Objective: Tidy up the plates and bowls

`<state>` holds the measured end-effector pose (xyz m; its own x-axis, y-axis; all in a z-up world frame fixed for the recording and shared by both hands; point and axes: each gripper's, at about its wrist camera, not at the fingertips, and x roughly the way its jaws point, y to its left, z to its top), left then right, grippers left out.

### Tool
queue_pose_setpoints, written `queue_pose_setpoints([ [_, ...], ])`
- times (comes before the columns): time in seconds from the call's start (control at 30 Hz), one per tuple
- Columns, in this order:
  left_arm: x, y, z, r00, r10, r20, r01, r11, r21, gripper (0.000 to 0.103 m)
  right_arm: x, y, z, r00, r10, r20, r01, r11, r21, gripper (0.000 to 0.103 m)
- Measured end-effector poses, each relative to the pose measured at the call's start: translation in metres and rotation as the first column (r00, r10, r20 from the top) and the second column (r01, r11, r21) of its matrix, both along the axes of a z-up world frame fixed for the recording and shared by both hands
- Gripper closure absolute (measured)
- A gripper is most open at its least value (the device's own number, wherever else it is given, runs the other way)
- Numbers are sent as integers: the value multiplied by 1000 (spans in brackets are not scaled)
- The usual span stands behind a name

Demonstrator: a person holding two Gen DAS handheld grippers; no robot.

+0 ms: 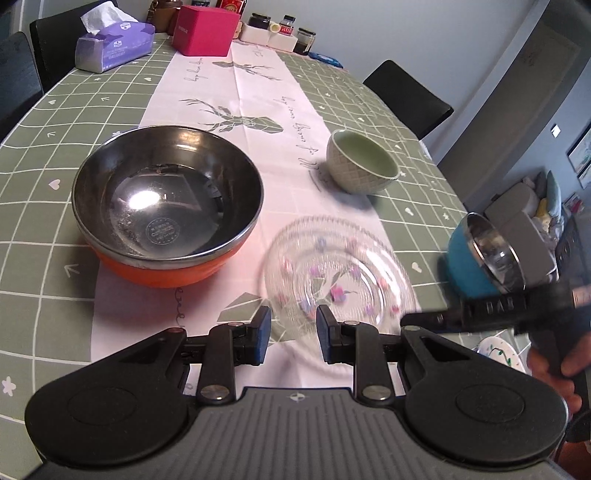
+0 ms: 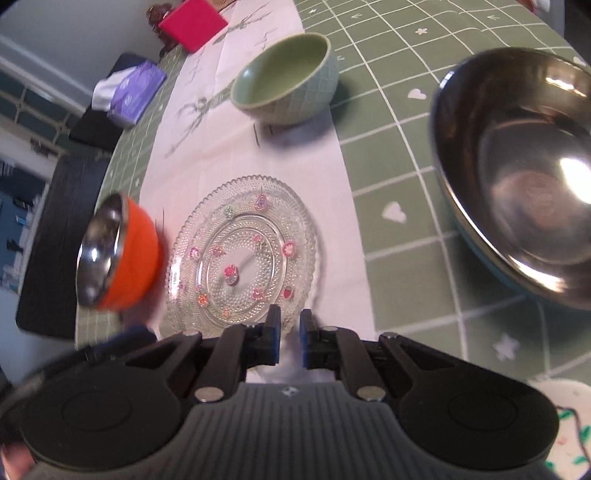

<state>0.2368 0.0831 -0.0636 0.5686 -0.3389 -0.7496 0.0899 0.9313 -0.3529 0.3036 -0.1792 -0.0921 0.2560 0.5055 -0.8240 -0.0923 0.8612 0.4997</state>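
Observation:
A clear glass plate (image 1: 338, 273) with small flower decals lies on the white table runner, also in the right wrist view (image 2: 242, 253). My left gripper (image 1: 293, 334) is open and empty, just short of the plate's near rim. My right gripper (image 2: 290, 334) is open by a narrow gap with the plate's near rim between its pads; it shows from the left wrist view (image 1: 487, 314). An orange steel-lined bowl (image 1: 168, 206) (image 2: 118, 254) stands left of the plate. A green ceramic bowl (image 1: 362, 160) (image 2: 286, 79) stands beyond it. A blue steel-lined bowl (image 1: 480, 254) (image 2: 517, 173) is to the right.
A white painted plate (image 1: 498, 352) (image 2: 569, 424) lies at the near right. At the table's far end are a purple tissue pack (image 1: 114, 46), a pink box (image 1: 205, 29) and jars (image 1: 280, 29). Black chairs (image 1: 408, 96) stand around the table.

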Motion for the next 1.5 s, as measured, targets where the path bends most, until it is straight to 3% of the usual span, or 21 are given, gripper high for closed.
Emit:
queue_pose_setpoints([
  [0.2, 4, 1, -11, 999, 5, -33, -7, 998, -64, 76, -21, -18, 2, 997, 73, 27, -72, 997, -35, 95],
  [0.33, 7, -1, -16, 999, -4, -44, 1, 998, -63, 84, -20, -29, 2, 999, 30, 31, -29, 999, -30, 76],
  [0.5, 10, -2, -21, 998, 1, -67, -6, 998, -64, 85, -13, -38, 0, 999, -12, 32, 11, 1000, 24, 75],
  [0.6, 10, -3, -25, 996, 9, -87, -12, 999, -39, 86, -11, -39, -1, 999, -16, 44, 15, 1000, 26, 75],
  [0.83, 12, -1, -30, 995, 6, -101, -13, 997, -71, 85, -12, -35, -3, 999, -15, 41, 13, 999, 43, 77],
  [1.1, 11, -7, -28, 995, 7, -102, -13, 998, -56, 89, -11, -30, -9, 1000, -10, 17, 8, 997, 72, 96],
  [1.5, 0, -8, -22, 992, 24, -120, -32, 997, -64, 90, -18, -25, 1, 998, 21, 67, -23, 999, 29, 96],
])
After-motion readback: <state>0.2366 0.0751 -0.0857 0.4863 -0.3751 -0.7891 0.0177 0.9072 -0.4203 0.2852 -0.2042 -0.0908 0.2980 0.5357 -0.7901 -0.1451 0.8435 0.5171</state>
